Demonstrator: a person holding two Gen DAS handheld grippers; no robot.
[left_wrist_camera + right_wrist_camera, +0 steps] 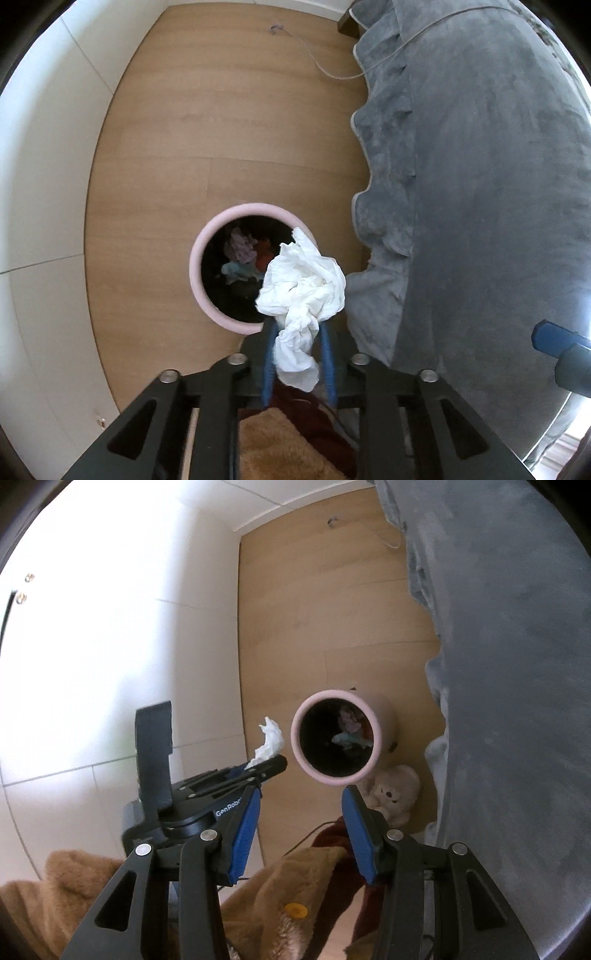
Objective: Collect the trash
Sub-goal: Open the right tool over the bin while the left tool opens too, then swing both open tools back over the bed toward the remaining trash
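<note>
Left gripper (pixel 297 328) clamped on tissue (pixel 303 280), held above near rim of bin (pixel 201 251); bin mouth just ahead-left. Right gripper (pixel 301 805) spread, empty.

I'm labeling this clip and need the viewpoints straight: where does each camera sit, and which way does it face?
Left wrist: on the left gripper, facing down at the pink bin on the wooden floor; its blue fingers clamp a white crumpled tissue.
Right wrist: on the right gripper, open and empty, also facing down at the floor.
Shared: the bin, tissue, grey bedspread, and left gripper.
</note>
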